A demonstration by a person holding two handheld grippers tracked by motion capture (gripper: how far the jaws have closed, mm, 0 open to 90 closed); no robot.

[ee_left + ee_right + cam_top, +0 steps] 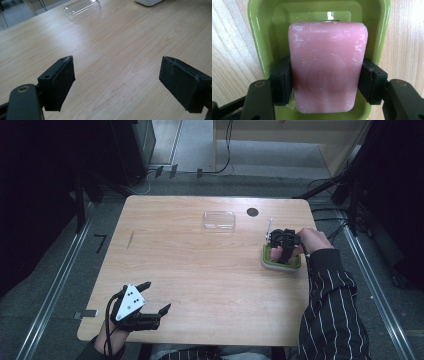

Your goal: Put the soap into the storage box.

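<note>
A pink soap bar (327, 66) lies in a green soap dish (263, 30). My right gripper (327, 83) is shut on the soap bar, its pads pressed on both long sides. In the high view the right gripper (283, 251) points down into the green dish (295, 265) at the table's right side, and a bit of pink soap (276, 253) shows under it. My left gripper (156, 297) rests open near the front left edge, nothing between its jaws. Its own view shows the left gripper (117, 83) over bare wood.
A clear plastic lid or tray (219, 219) lies at the back middle of the wooden table (200, 270), also the clear tray (82, 8) in the left gripper view. A small dark disc (252, 212) sits near the back right.
</note>
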